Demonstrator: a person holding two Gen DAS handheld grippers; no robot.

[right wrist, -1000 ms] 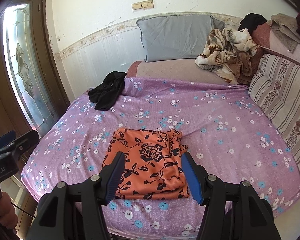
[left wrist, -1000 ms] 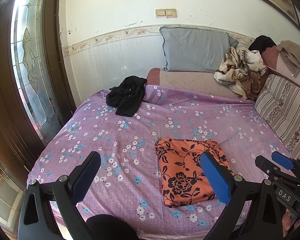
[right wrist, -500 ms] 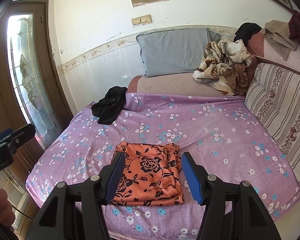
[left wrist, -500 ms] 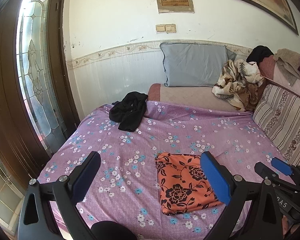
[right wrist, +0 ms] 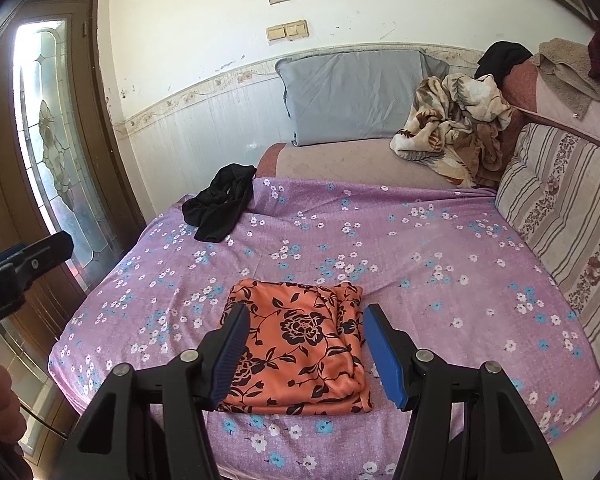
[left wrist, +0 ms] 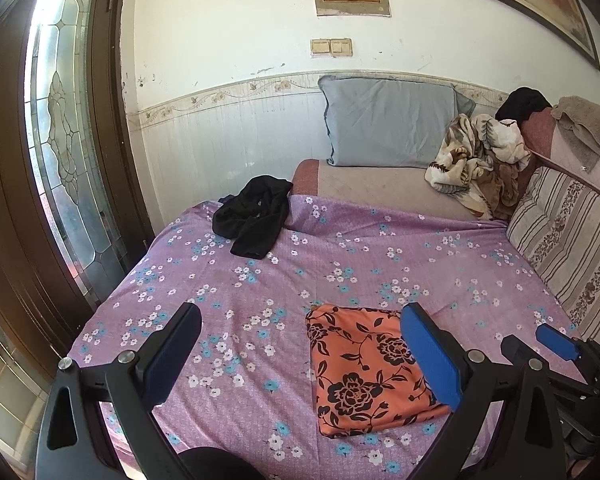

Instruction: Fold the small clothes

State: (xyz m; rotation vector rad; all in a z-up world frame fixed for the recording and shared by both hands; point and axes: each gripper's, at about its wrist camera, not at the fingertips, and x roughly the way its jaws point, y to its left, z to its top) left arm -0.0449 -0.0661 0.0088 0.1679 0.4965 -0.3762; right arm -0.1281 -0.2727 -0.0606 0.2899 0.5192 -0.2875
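A folded orange cloth with black flowers [left wrist: 364,372] [right wrist: 300,348] lies flat near the front edge of the bed. My left gripper [left wrist: 304,356] hovers above the bed to the cloth's left, open wide and empty; its right finger overlaps the cloth's right side in the left wrist view. My right gripper [right wrist: 306,356] is open and hangs in front of the cloth, its pads apart from it. A crumpled black garment [left wrist: 256,216] [right wrist: 220,208] lies at the far left of the bed. Each gripper appears at the edge of the other's view: right gripper [left wrist: 556,344], left gripper [right wrist: 24,264].
A purple flowered sheet [left wrist: 420,264] covers the bed. At the back lie a grey pillow [left wrist: 392,124] and a bundled beige blanket [left wrist: 476,160]. A striped cushion [right wrist: 560,208] lines the right side. A glass-panelled door [left wrist: 60,152] stands on the left.
Both views now show more wall, and the orange cloth sits lower and smaller, so both grippers have drawn back a little from the bed. The jaws' width is unchanged.
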